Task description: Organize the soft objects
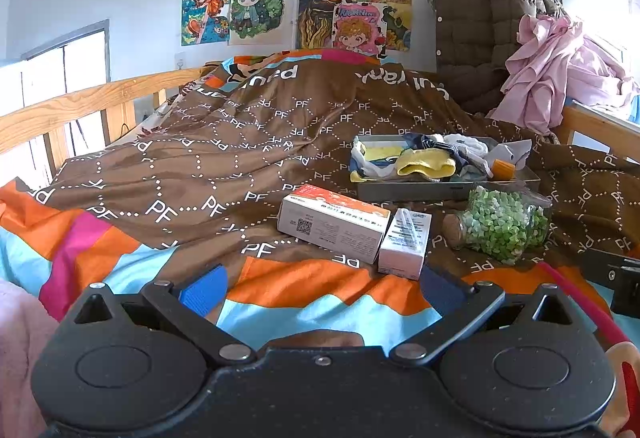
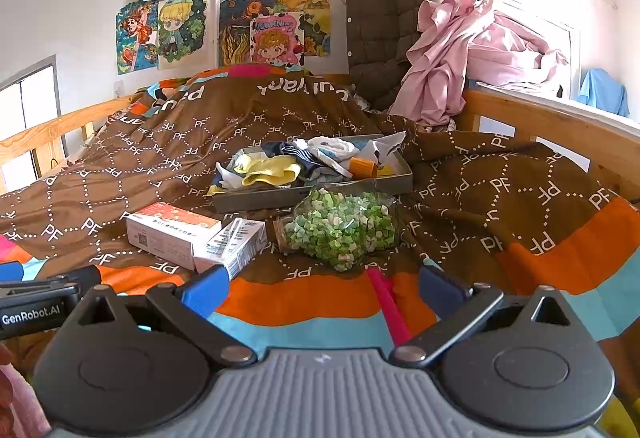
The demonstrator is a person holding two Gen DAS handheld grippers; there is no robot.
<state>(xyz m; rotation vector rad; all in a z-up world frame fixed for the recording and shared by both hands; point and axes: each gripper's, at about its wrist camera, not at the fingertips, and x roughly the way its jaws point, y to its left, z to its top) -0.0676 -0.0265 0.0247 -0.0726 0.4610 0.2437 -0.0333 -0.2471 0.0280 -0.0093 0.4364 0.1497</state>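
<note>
Socks heaped loose in the tray (image 2: 312, 194) on the bed.
Jumbled, unpaired, yellow sock (image 2: 272, 171) on top; fits either sorting still ahead or a finished gathering. Left gripper (image 1: 320, 288) and right gripper (image 2: 324, 288) both spread wide, holding nothing, well short of the tray.

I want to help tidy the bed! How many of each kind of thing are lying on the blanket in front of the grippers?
Cardboard boxes: 2, a bigger one and a smaller one
Corked jar of green bits: 1
Grey tray of soft clothes: 1
Red stick: 1
Total: 5
</note>
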